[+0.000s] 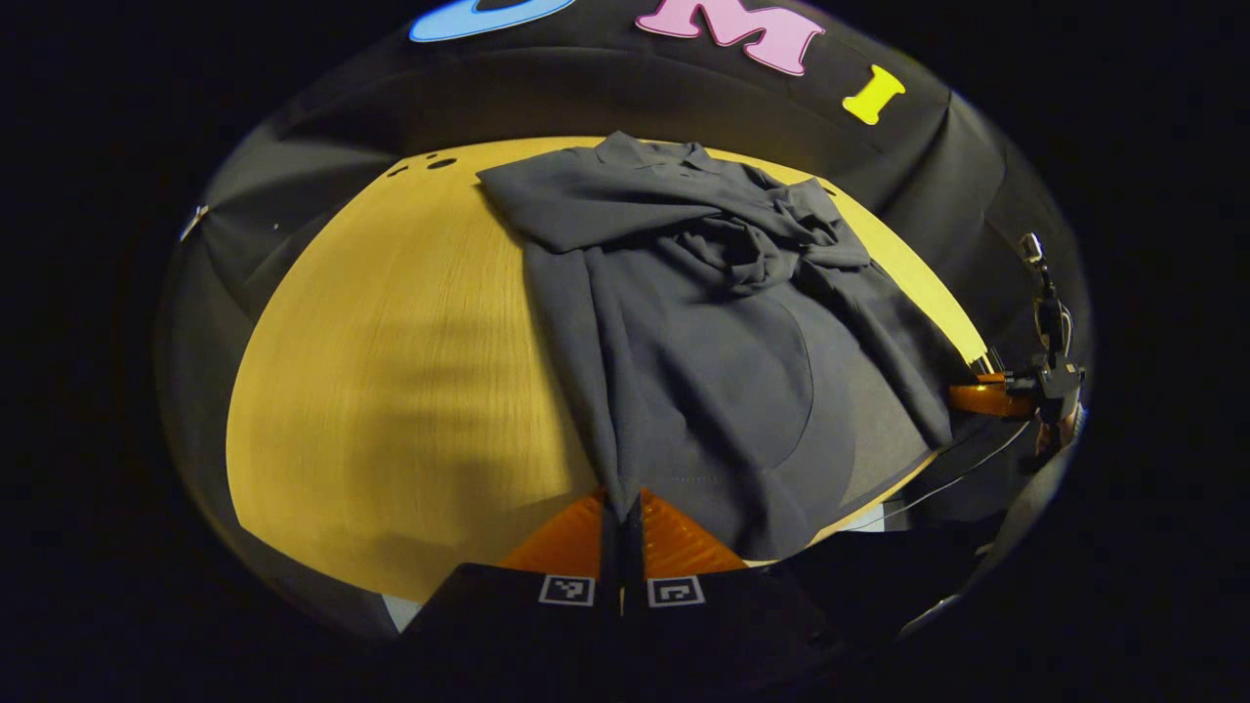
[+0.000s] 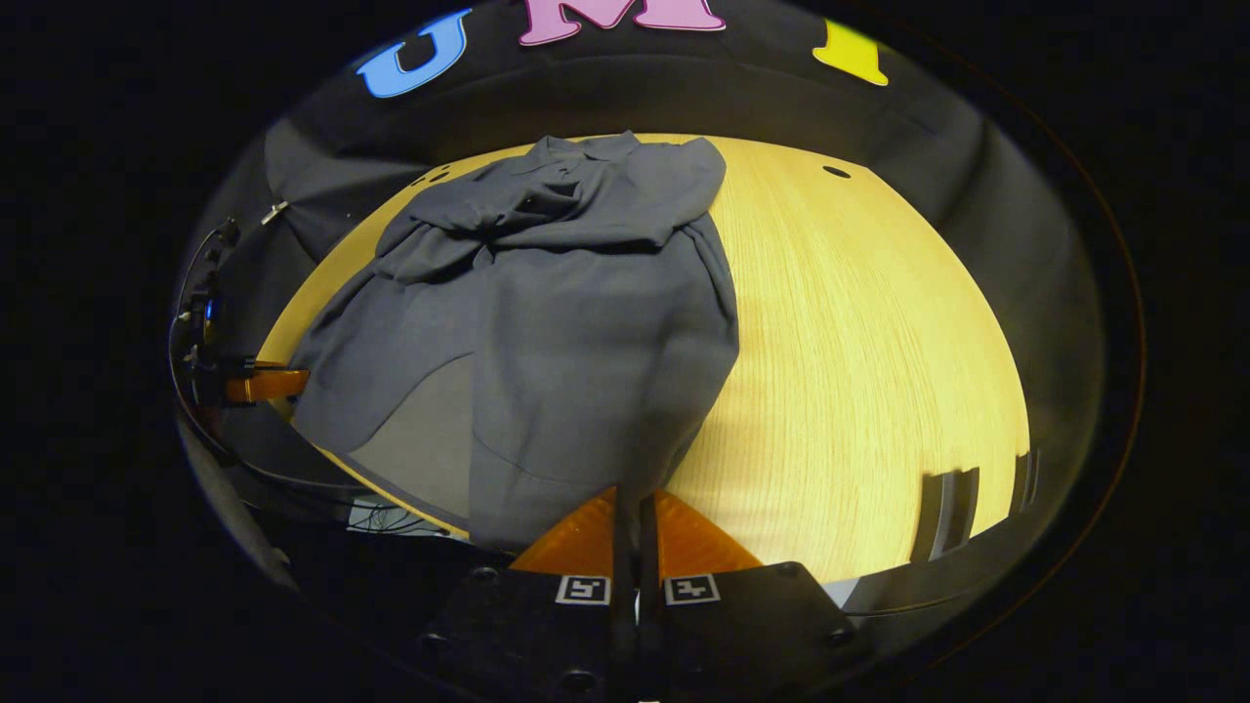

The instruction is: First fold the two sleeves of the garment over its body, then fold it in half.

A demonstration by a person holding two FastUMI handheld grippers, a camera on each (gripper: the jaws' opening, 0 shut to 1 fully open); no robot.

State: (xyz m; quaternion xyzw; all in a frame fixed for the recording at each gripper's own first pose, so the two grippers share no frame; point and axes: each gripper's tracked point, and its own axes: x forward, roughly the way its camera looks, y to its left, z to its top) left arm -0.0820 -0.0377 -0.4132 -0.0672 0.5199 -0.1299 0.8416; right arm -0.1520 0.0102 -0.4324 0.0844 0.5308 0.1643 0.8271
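garment (image 1: pixel 703 332): dark, lies on table (image 1: pixel 391 371), both sleeves (image 1: pixel 742 234) bunched over chest, hem at near edge.
risk: uneven lift drags sleeves loose; thin hem may slip.
left gripper (image 1: pixel 622 508): closed, pinching hem corner.
right gripper (image 2: pixel 633 503): closed, pinching other hem corner.

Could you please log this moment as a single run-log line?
stage: half fold | garment: sleeves folded over body | left claw: shut on hem | right claw: shut on hem | table
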